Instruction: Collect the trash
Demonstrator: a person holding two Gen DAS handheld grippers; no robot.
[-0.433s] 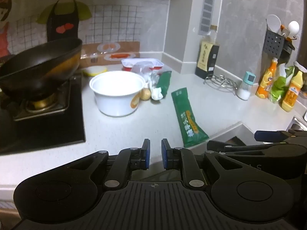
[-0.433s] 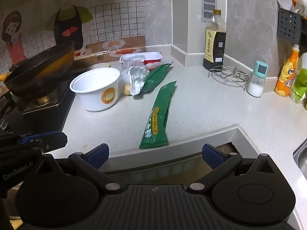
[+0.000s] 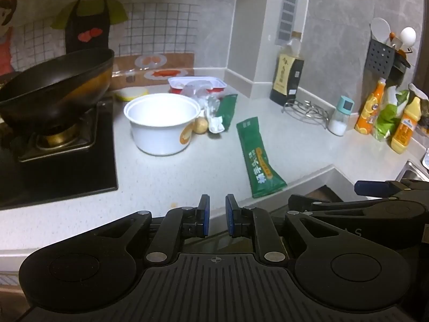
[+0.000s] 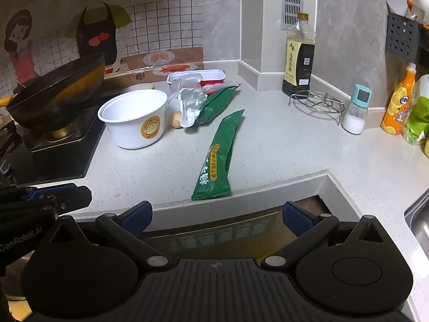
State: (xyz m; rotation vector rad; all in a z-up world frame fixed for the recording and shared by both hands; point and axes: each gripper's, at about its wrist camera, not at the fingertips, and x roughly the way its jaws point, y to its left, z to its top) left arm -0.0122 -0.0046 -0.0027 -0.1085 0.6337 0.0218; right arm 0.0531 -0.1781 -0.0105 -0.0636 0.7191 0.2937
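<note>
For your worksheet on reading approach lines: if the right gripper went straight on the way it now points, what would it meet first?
Probably the long green packet at the counter's front edge. The right gripper, open and empty, points down toward it; depth is uncertain.

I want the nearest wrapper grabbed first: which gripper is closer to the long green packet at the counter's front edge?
Right. The right gripper, open, faces the long green packet just ahead; the left gripper sits off to its left.
</note>
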